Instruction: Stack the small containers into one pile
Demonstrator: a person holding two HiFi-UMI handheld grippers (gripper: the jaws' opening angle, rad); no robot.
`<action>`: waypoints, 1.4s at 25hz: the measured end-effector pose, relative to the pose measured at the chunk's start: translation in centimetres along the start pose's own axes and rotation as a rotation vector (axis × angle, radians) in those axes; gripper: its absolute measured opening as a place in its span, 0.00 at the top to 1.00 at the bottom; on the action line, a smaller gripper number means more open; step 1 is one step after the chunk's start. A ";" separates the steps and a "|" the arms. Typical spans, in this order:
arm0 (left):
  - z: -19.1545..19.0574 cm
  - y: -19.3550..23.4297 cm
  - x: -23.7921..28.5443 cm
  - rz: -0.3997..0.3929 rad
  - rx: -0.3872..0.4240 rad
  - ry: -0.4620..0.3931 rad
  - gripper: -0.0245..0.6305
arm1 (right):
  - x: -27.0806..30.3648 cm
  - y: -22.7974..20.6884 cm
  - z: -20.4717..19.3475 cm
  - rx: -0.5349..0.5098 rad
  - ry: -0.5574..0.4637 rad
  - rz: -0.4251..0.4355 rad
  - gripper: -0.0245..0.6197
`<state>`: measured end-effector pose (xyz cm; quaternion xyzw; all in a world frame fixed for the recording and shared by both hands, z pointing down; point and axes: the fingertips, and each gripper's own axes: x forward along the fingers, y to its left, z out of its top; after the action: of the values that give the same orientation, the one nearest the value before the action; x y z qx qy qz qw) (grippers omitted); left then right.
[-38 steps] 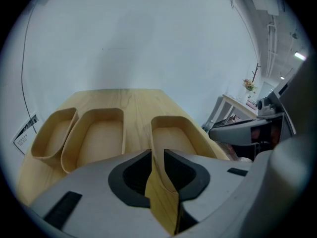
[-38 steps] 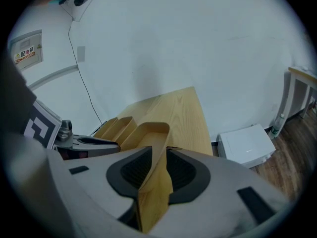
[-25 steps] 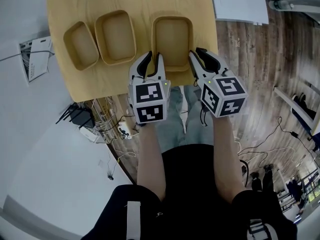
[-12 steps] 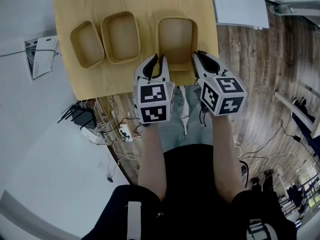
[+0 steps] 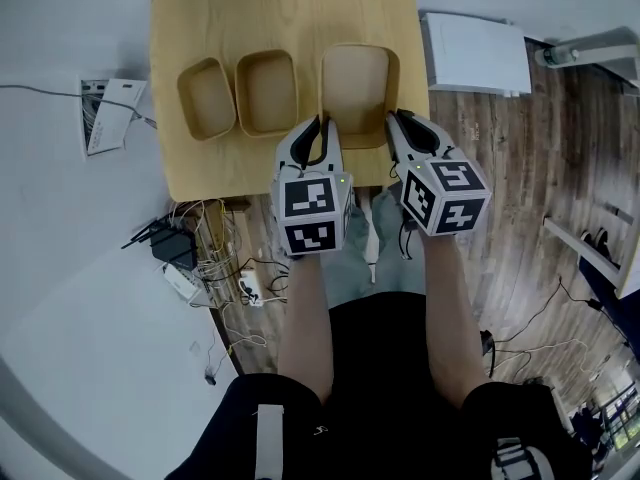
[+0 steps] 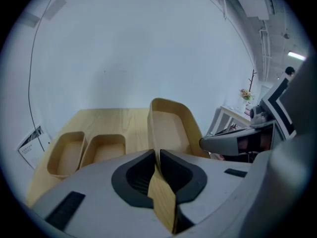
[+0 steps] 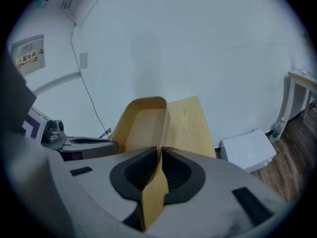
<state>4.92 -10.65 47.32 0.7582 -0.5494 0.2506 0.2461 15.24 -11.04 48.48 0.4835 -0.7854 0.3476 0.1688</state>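
At the desk's near edge, my left gripper pinches the big container's left wall, and my right gripper is closing on its right wall. Seems light, stiff, thin-walled: both walls together suit it.

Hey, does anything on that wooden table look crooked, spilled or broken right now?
Nothing stands out. The left container and middle container sit upright side by side on the table; the large container looks intact, with the left tongs clamped on one wall and the right tongs closing on the opposite wall.
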 end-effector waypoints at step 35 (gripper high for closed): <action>10.4 3.9 -12.3 0.338 -0.027 -0.260 0.91 | -4.6 11.3 11.7 -0.349 -0.171 0.268 0.90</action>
<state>-1.04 -9.75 31.90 0.6779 -0.6990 0.1812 0.1379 8.38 -13.11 33.21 0.3660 -0.9023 0.1837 0.1348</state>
